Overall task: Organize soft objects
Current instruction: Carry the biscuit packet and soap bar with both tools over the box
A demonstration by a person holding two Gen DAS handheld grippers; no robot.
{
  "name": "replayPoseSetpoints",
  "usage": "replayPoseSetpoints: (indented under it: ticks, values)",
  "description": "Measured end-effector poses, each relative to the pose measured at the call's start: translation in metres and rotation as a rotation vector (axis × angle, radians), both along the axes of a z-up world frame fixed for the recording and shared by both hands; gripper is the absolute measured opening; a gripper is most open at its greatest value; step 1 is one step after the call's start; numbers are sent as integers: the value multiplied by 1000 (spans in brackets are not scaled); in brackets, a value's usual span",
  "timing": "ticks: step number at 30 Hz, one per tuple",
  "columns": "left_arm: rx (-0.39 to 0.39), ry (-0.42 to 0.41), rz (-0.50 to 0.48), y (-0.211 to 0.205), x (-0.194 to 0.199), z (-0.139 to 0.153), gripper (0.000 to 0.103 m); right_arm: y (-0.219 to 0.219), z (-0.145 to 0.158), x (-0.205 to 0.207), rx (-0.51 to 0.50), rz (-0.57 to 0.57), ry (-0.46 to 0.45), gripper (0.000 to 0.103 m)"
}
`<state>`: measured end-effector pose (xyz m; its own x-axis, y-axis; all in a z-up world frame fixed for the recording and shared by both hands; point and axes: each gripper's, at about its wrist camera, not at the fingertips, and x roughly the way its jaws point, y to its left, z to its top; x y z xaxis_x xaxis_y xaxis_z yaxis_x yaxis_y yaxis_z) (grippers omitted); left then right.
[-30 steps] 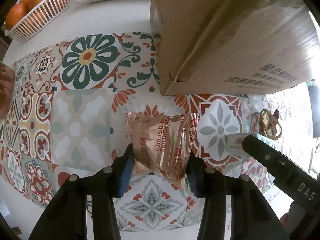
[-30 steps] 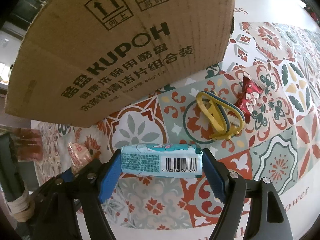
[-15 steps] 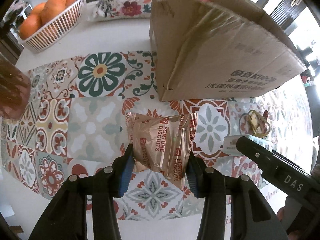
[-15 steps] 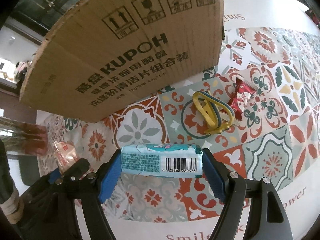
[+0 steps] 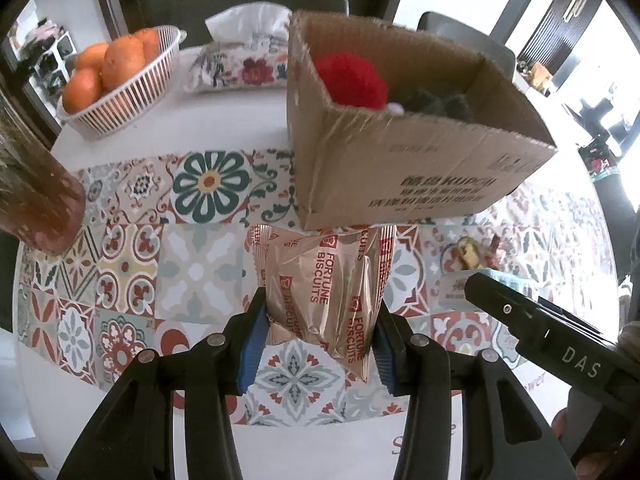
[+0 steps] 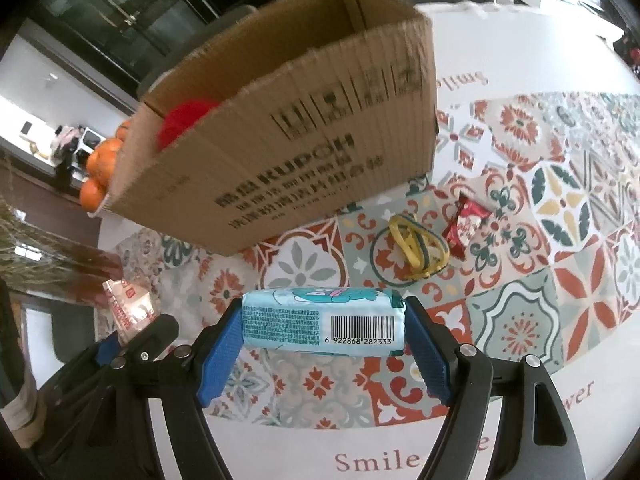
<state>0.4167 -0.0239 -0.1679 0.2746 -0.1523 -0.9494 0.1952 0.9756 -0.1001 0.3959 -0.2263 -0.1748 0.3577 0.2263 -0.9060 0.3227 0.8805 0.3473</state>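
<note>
A biscuit pack (image 5: 324, 300) is clamped in the left gripper (image 5: 318, 336), a tissue pack (image 6: 322, 322) endwise in the wide-set right gripper (image 6: 324, 344); the box (image 5: 400, 168) at 12 o'clock is evidently the destination.

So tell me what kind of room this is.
Most likely a home dining area: a table with a tile-patterned tablecloth, a basket of oranges, a tissue box, and dark chairs behind.

Biscuit packet (image 5: 320, 292) is shiny crinkly foil, the tissue pack (image 6: 320, 320) smooth glossy plastic. Cardboard box (image 5: 400, 176) is matt and rough-edged, with a fuzzy red pompom (image 5: 352, 80) inside. Tablecloth (image 5: 200, 272) looks smooth, slightly sheeny.
</note>
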Motion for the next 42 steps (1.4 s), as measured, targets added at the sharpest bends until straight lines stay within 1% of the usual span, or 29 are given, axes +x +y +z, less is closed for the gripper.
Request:
replayPoseSetpoints:
  ticks: [11, 25, 42]
  values:
    - [-28, -84, -14, -10, -8, 40, 46, 1, 43, -12, -2, 4, -106, 78]
    - [-61, -192, -40, -24, -12, 94, 46, -10, 89, -14, -1, 8, -234, 78]
    - [-75, -277, -60, -46, -3, 133, 46, -26, 129, 1, -37, 48, -333, 78]
